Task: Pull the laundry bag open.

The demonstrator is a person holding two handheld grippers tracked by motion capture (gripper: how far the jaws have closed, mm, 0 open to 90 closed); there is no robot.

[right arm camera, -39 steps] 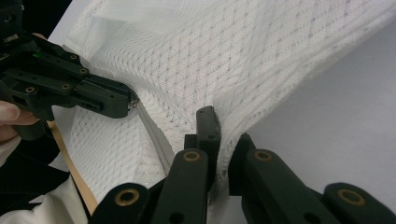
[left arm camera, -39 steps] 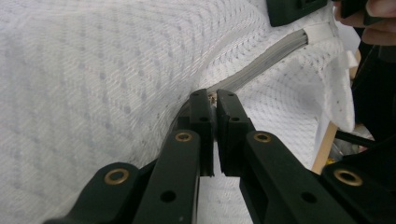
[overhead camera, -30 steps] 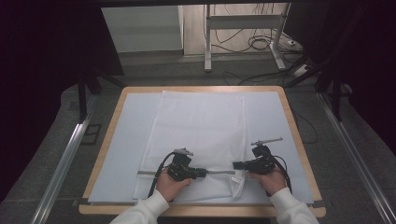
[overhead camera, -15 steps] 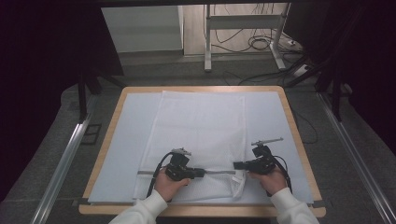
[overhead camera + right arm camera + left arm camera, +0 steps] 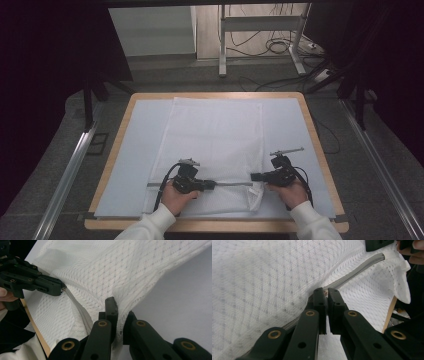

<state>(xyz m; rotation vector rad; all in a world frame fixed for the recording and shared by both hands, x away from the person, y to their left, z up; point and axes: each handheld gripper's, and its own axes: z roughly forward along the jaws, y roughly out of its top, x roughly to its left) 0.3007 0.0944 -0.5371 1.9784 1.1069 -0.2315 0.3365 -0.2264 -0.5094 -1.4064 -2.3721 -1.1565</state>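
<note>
Nearest me in the high view, two white sleeves come in over the wooden front edge of the table (image 5: 220, 226), each hand wrapped around a gripper. My left gripper (image 5: 212, 184) lies low on the white mesh laundry bag (image 5: 220, 135), pointing right along the grey zipper (image 5: 232, 184) that runs across the bag's near end. In the left gripper view its jaws are drawn almost together over the zipper line (image 5: 352, 275), with a small metallic bit, likely the zipper pull (image 5: 326, 292), pinched at their tips; I read that as holding the pull, though it is tiny. My right gripper (image 5: 254, 176) points left toward it from the bag's right edge. In the right gripper view its jaws are nearly together with a fold of the mesh (image 5: 120, 277) bunched between them, and the left gripper (image 5: 62, 288) shows farther off at the zipper. The bag lies flat, lengthwise down the middle of a pale blue sheet (image 5: 140, 150) covering the tabletop, its far end near the table's far edge. Beyond the table I see grey floor, a metal stand frame (image 5: 260, 35) and loose cables (image 5: 280, 47).
</note>
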